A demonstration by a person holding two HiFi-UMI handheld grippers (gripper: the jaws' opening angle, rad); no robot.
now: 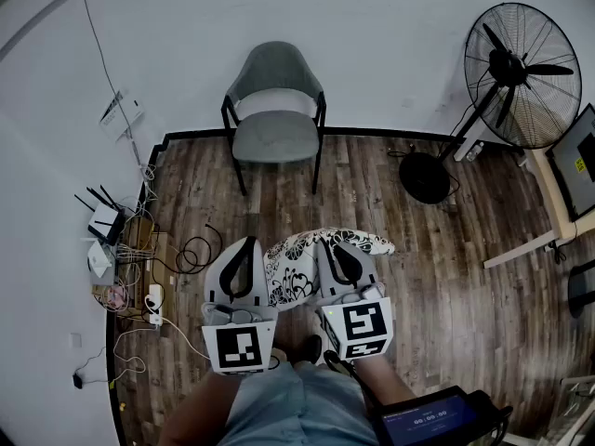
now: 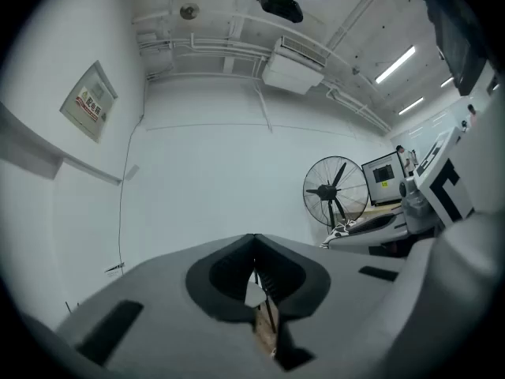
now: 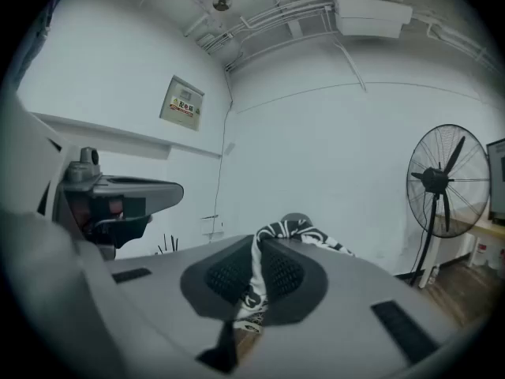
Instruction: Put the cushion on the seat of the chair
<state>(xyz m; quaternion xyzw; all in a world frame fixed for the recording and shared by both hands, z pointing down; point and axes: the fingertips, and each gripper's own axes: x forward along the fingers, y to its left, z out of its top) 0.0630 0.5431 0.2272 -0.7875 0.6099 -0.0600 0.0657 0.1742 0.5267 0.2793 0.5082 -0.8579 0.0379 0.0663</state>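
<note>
My right claw (image 3: pixel 257 251) clamped the cushion (image 1: pixel 290 266); left claw (image 2: pixel 254 247) shut, empty; chair seat (image 1: pixel 275 136) lay far ahead, slightly left.

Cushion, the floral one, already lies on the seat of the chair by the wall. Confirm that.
Wrong. The cushion is not on the seat: the right gripper holds it in the air, short of the chair by the wall. The head view shows it.

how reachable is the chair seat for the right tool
Probably not yet: the right tool, shut on the cushion, is well short of the chair seat. Only bare floor lies between, so stepping forward should do.
</note>
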